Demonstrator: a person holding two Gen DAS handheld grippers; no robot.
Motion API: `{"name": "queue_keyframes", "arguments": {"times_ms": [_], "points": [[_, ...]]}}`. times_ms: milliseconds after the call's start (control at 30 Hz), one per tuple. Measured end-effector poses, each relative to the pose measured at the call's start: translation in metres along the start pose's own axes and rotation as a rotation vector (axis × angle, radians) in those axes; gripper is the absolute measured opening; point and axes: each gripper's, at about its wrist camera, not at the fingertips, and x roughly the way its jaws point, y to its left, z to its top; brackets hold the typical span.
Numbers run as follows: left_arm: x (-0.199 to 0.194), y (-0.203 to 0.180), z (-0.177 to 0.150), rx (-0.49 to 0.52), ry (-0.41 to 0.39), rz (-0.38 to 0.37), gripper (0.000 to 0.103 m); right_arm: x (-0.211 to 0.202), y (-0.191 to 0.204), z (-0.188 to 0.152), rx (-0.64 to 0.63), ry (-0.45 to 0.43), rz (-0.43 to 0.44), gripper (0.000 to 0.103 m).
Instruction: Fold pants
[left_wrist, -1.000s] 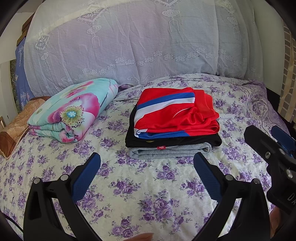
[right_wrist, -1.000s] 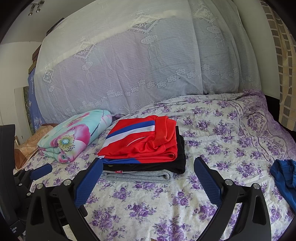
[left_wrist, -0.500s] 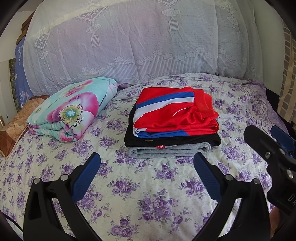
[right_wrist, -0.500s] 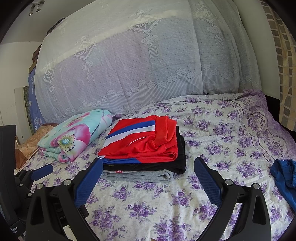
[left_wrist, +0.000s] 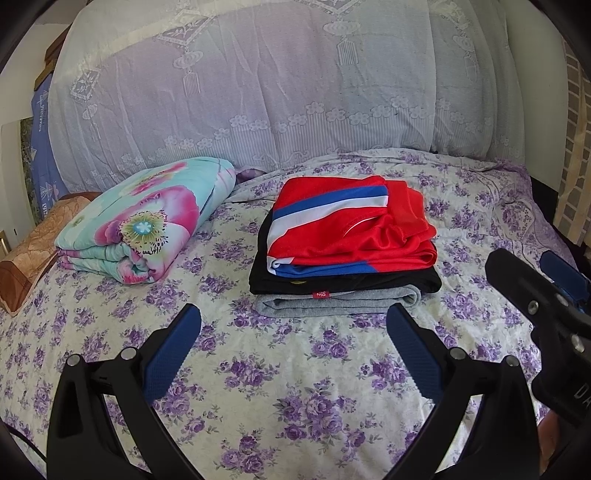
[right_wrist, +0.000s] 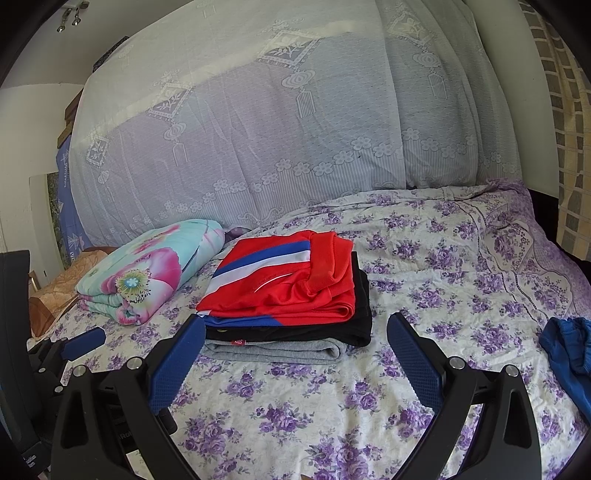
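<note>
Left gripper (left_wrist: 293, 341) and right gripper (right_wrist: 295, 349), both spread and empty. Crumpled blue fabric garment (right_wrist: 567, 354), lower right: probably soft, limp; best pinched at an edge.

The bed (left_wrist: 295, 376) wears a purple-flowered sheet. On it lie a stack of folded clothes (left_wrist: 345, 245), a folded floral blanket (left_wrist: 147, 218), a brown pillow (left_wrist: 33, 251) and a blue garment (right_wrist: 570, 354) at the right edge.
</note>
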Motion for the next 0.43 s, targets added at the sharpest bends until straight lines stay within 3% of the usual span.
{"name": "queue_keyframes", "arguments": {"times_ms": [433], "points": [[-0.0002,-0.0008,0.0004,0.002,0.008,-0.006,0.098,-0.0002,0.001,0.0002,0.002,0.002,0.003,0.099]]}}
